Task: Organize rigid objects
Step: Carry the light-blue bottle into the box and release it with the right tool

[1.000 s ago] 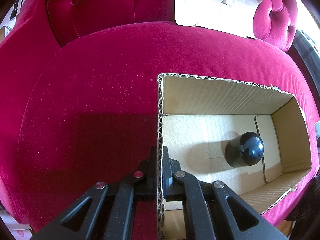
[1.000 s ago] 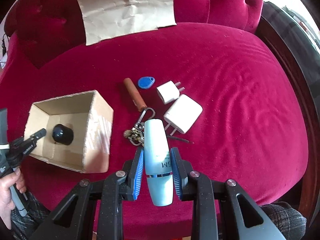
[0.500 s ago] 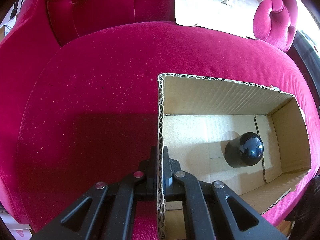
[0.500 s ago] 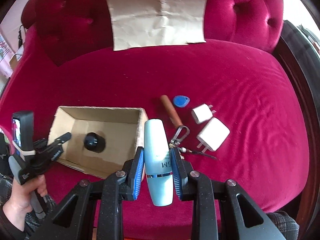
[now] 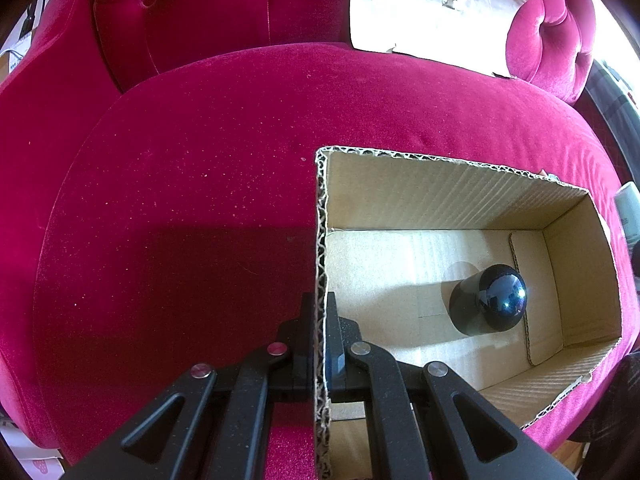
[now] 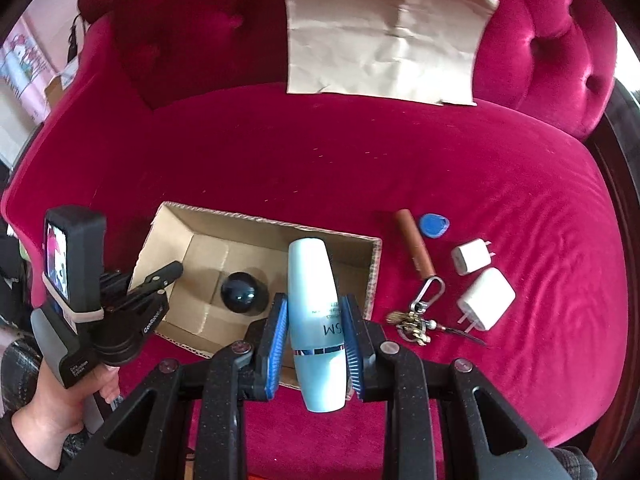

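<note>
An open cardboard box (image 5: pixel 448 196) (image 6: pixel 256 226) sits on the red velvet seat. A black round-topped jar (image 5: pixel 488 300) (image 6: pixel 242 293) stands inside it. My left gripper (image 5: pixel 320 320) (image 6: pixel 170 274) is shut on the box's left wall. My right gripper (image 6: pixel 316 316) is shut on a pale blue bottle (image 6: pixel 316 312) and holds it over the box's right part. On the seat right of the box lie a brown stick (image 6: pixel 416 244), a blue key fob (image 6: pixel 434 225), two white chargers (image 6: pixel 472 258) (image 6: pixel 486 300) and a key bunch (image 6: pixel 416 316).
A flat sheet of brown cardboard (image 6: pixel 384 36) (image 5: pixel 432 8) leans on the tufted sofa back (image 6: pixel 192 36). The seat's dark wooden frame (image 6: pixel 624 168) runs along the right edge.
My right gripper has carried the blue bottle left, from above the keys to above the box. The left gripper and the box have stayed still.
</note>
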The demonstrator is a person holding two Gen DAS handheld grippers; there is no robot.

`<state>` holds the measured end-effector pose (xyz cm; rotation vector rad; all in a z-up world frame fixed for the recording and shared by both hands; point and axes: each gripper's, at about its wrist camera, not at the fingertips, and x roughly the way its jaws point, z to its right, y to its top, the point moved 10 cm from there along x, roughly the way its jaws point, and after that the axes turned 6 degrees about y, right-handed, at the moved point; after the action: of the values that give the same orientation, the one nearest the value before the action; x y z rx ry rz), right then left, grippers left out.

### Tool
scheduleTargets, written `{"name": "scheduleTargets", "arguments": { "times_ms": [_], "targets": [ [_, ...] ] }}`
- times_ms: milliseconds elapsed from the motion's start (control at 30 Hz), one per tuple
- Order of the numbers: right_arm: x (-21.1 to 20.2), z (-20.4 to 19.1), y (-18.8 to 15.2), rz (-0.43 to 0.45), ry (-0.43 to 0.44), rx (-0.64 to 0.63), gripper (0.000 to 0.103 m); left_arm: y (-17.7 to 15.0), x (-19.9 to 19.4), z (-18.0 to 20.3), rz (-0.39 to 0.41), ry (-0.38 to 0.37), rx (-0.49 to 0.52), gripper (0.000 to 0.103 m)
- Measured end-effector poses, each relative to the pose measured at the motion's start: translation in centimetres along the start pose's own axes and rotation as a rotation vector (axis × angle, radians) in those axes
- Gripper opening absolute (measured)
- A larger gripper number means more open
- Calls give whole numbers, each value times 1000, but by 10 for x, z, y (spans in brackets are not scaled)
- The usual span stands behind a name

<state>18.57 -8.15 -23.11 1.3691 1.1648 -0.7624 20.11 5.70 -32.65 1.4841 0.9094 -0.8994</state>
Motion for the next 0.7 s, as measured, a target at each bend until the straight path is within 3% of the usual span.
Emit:
{"name": "scheduleTargets", "arguments": {
  "times_ms": [367,700],
  "targets": [
    [28,-20,4,-33,1,-32,28,0,0,0,-1,-3,-2,3],
    [59,-16,-1,-81,24,44,28,0,0,0,-1,-2,-2,3]
  ]
}}
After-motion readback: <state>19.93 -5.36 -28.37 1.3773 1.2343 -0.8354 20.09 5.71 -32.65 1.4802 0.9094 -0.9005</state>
